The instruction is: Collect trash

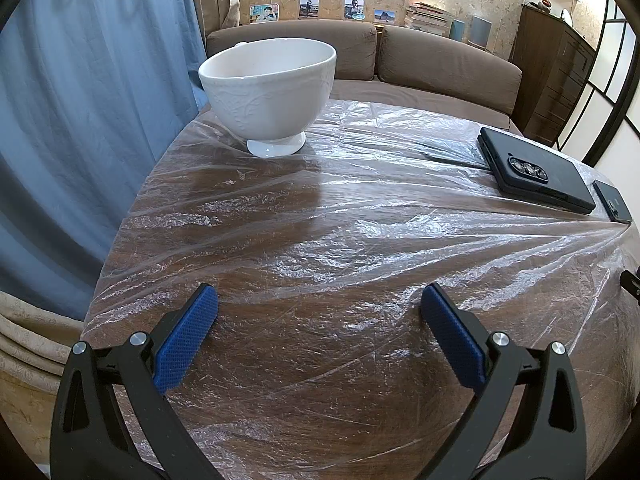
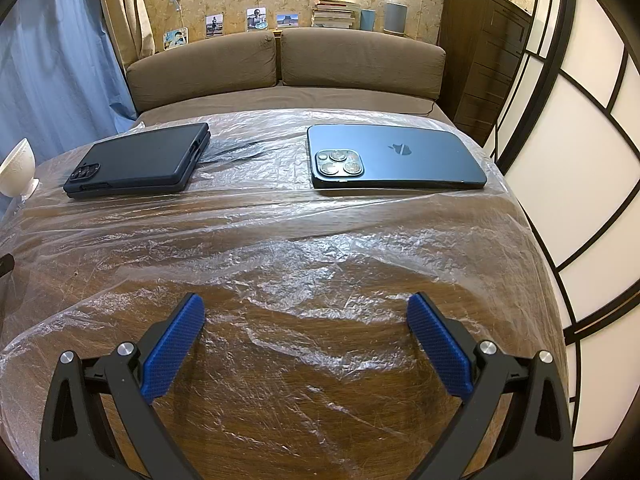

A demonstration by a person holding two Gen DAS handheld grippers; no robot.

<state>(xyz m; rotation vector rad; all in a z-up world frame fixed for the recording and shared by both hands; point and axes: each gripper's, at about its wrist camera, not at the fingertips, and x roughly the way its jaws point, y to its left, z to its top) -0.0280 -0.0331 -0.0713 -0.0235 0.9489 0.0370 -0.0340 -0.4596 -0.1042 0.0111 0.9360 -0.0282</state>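
Note:
A crinkled clear plastic sheet (image 1: 340, 232) (image 2: 280, 248) covers the round wooden table. On it, far left, stands a white footed bowl (image 1: 268, 92) (image 2: 16, 170). A black cased phone (image 1: 536, 168) (image 2: 140, 164) and a dark blue phone (image 2: 396, 160) (image 1: 612, 202) lie face down on the sheet at the far side. My left gripper (image 1: 320, 300) hangs open over the near part of the sheet, with nothing between its blue pads. My right gripper (image 2: 306, 308) is open too, over a wrinkled patch of the sheet, holding nothing.
A brown sofa (image 2: 280, 64) stands just behind the table. Blue curtains (image 1: 80, 120) hang at the left. A dark wooden cabinet (image 2: 480, 48) and a panelled screen (image 2: 580, 160) are at the right. The table edge (image 2: 540, 240) curves away on the right.

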